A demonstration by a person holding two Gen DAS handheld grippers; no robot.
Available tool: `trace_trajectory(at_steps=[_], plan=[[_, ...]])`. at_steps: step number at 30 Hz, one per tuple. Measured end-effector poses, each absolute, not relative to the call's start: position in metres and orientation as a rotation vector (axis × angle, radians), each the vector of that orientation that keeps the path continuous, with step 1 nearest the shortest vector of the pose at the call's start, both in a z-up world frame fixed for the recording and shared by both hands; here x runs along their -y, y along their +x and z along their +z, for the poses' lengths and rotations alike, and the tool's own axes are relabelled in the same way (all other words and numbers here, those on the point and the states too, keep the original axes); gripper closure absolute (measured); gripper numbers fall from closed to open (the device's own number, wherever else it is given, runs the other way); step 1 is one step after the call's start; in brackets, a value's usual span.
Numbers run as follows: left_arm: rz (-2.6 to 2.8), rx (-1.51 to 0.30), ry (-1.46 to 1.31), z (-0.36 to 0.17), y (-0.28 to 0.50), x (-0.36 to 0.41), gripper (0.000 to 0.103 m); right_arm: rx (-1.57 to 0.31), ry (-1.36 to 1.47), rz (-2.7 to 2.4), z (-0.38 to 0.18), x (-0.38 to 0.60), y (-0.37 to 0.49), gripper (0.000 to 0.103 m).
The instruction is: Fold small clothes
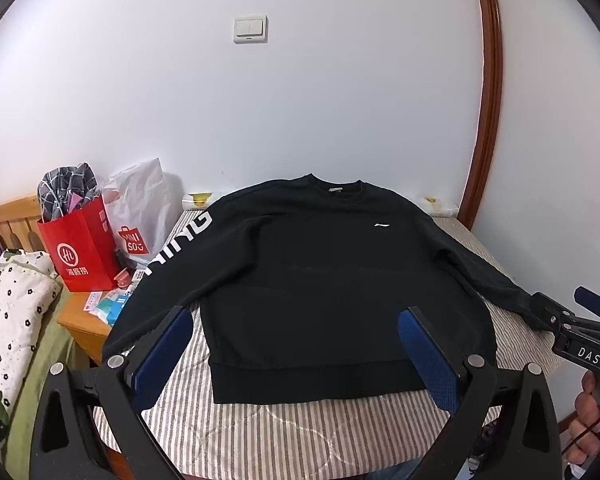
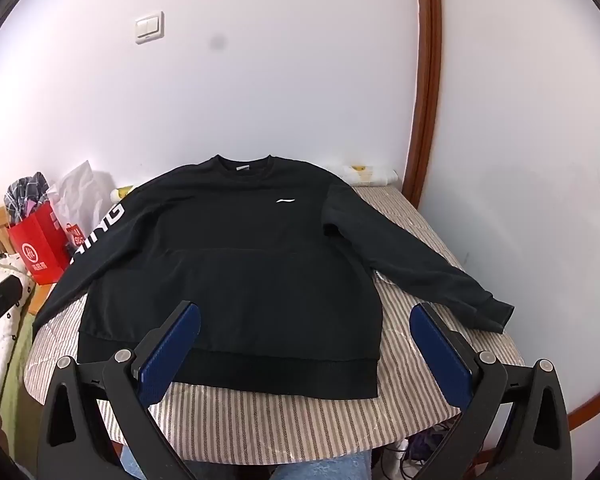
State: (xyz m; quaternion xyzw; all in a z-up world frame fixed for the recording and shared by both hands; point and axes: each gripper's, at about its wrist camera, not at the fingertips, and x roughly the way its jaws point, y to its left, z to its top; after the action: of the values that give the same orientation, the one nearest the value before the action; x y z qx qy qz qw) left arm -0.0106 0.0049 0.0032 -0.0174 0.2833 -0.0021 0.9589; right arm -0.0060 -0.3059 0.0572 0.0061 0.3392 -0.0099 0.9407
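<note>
Blue pads [image 1: 428, 364] of the left hand-held gripper [image 1: 296, 356] fill the bottom of the left wrist view. Its jaws are spread wide and nothing is between them. It hangs above the near hem of the black sweatshirt [image 1: 308, 280], tilted downward toward the cloth and not touching it.

In the right wrist view, the right hand-held gripper [image 2: 304, 350] takes the same pose: pads [image 2: 168, 354] spread wide, empty, tilted downward over the lower right part of the hem. It does not touch the garment.

The right hand-held gripper also shows at the right edge of the left wrist view, near the end of the plain sleeve [image 1: 496, 280]. A person's hand [image 1: 590, 420] grips its handle at the lower right of that frame.

The black sweatshirt lies flat and face up in the centre of both frames, on the striped bench [image 2: 260, 416]. Its collar points toward the white wall [image 1: 300, 100] at the top of the frame. Both sleeves are spread outward. The sleeve with white lettering [image 1: 180, 248] runs toward the lower left. The plain sleeve runs toward the right, its cuff [image 2: 496, 312] resting near the bench edge.

A red paper bag [image 1: 84, 248] and a white plastic bag [image 1: 140, 208] stand at the left of the frame, beside the lettered sleeve. A light switch [image 1: 251, 29] sits on the wall above the garment.
</note>
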Motion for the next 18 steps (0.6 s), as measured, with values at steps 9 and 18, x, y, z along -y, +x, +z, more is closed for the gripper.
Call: trace_trajectory(at_steps=[9,18], plan=[[0.0,-0.568,-0.049,0.004,-0.0141,-0.0098,0.0,-0.688,0.007,-0.025,0.0573,0.3034,-0.0091,0.0],[-0.002,-0.566,-0.046,0.0035,-0.015,-0.0112,0.0,-0.682,0.018,-0.024,0.0625,0.3068,-0.0124,0.0]])
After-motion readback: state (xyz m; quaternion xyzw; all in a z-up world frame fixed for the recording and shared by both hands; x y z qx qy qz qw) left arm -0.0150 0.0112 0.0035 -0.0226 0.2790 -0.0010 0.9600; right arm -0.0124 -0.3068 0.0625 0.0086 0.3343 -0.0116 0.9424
